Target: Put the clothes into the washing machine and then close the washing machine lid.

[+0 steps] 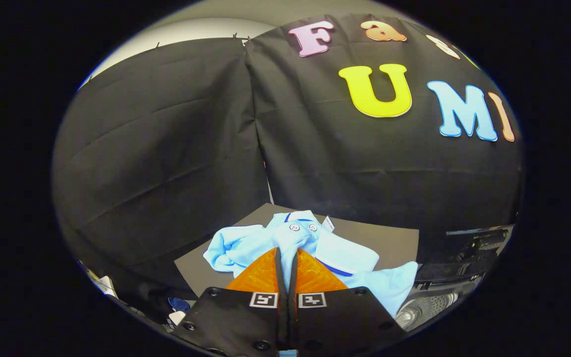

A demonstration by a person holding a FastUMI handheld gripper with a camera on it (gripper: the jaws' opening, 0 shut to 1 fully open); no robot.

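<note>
A light blue polo shirt [335,255] with two white buttons and a dark blue stripe is bunched up at my fingertips. My gripper [286,253] is shut on a fold of it, and the cloth hangs off both sides of the fingers above a grey board [389,238]. Past the shirt on the right and lower down is the washing machine [459,272], with its dark lid raised and part of the ribbed drum [422,307] showing beneath.
Black cloth walls stand close behind the board and to the left. A few small items, one dark blue [179,303] and one white [107,285], lie low beside my left finger.
</note>
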